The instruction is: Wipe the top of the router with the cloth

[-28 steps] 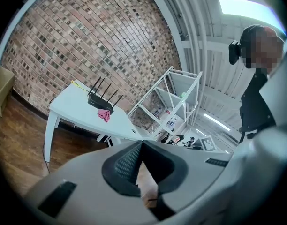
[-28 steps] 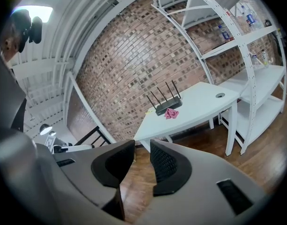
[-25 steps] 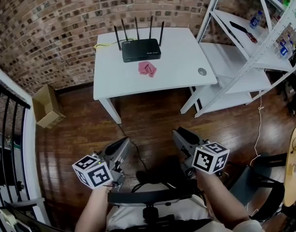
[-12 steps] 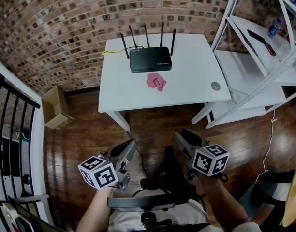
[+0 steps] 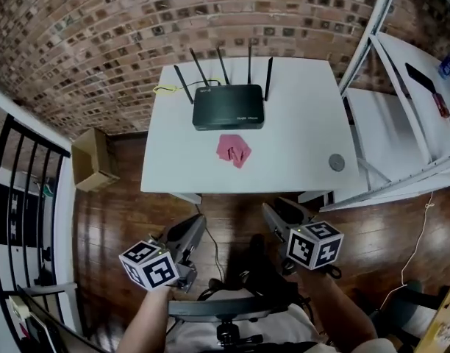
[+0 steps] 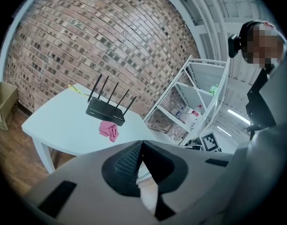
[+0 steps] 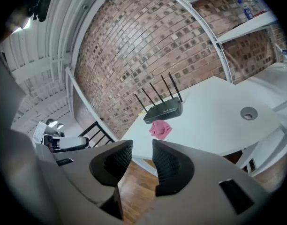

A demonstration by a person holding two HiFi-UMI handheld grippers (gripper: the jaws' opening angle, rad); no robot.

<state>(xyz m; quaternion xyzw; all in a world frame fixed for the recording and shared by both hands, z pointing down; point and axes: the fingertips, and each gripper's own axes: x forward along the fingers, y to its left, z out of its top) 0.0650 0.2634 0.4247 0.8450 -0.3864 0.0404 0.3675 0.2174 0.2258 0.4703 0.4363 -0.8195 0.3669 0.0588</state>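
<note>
A black router [image 5: 228, 107] with several upright antennas stands at the back of a white table [image 5: 298, 138]. A crumpled pink cloth [image 5: 233, 150] lies just in front of it. Both grippers hang over the wooden floor, short of the table's near edge. My left gripper [image 5: 195, 224] is shut with nothing in it; its view shows the router [image 6: 106, 111] and the cloth [image 6: 109, 130] far ahead. My right gripper [image 5: 273, 210] stands open; its jaws have just been opening, with nothing between them. The router [image 7: 163, 110] and the cloth [image 7: 160, 129] lie beyond it.
A white shelving unit [image 5: 401, 101] stands against the table's right side. A grey round disc [image 5: 337, 162] sits in the table's near right corner. A cardboard box [image 5: 93, 160] and a black railing [image 5: 26, 197] are at the left. A brick wall runs behind the table.
The table, with the router and the cloth on it, now sits nearer and lower in the head view. Both grippers have come forward towards its near edge.
</note>
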